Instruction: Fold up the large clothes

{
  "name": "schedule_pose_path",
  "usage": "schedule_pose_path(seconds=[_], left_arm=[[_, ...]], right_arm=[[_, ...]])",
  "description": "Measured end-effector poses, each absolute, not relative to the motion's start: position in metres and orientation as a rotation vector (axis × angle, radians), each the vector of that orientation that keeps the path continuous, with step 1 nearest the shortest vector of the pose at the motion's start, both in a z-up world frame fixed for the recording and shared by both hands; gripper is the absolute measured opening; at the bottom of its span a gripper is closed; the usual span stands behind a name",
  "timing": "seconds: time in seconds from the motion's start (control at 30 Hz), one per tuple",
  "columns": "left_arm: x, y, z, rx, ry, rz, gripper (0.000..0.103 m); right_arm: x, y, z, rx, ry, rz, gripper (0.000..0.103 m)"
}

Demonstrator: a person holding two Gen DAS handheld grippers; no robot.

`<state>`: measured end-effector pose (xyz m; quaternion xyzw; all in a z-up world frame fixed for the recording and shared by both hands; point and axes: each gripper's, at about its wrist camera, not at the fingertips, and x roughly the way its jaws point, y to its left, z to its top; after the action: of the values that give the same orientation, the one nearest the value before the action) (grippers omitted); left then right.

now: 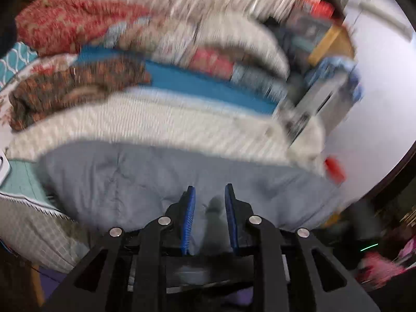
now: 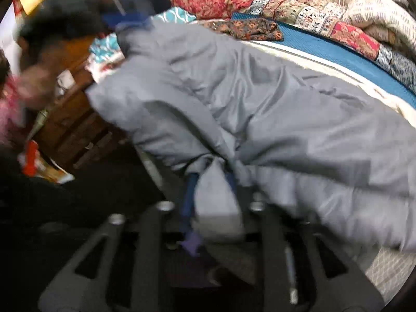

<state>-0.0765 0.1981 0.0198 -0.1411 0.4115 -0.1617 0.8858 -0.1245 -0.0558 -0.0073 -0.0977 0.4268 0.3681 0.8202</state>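
Left hand-held gripper pinching a fold of grey padded jacket between narrowed blue pads. Right hand-held gripper clamping a bunched piece of the same jacket. Jacket sprawling across the bed edge, below heaped quilts.

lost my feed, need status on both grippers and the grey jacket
Left gripper shut on grey jacket, fabric between pads. Right gripper shut on bunched jacket edge. Jacket half on bed; folded blankets piled behind it.
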Motion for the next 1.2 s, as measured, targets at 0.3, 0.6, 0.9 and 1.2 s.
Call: schedule_pose_path(seconds=[0.3, 0.6, 0.9, 1.2], left_arm=[[-0.056, 0.208, -0.029, -0.323, 0.999, -0.29, 0.023], [-0.086, 0.184, 0.031, -0.309, 0.822, -0.442, 0.023], [-0.059, 0.127, -0.051, -0.13, 1.02, -0.45, 0.023], [-0.044, 0.127, -0.071, -0.1, 1.056, -0.425, 0.023]], right_arm=[[-0.131, -0.119, 0.081, -0.01, 0.757, 0.735, 0.063], [-0.092, -0.152, 0.054, 0.063, 0.791, 0.54, 0.063], [-0.095, -0.156, -0.048, 0.127, 0.945, 0.485, 0.065], [-0.082, -0.156, -0.081, 0.162, 0.94, 0.484, 0.065]])
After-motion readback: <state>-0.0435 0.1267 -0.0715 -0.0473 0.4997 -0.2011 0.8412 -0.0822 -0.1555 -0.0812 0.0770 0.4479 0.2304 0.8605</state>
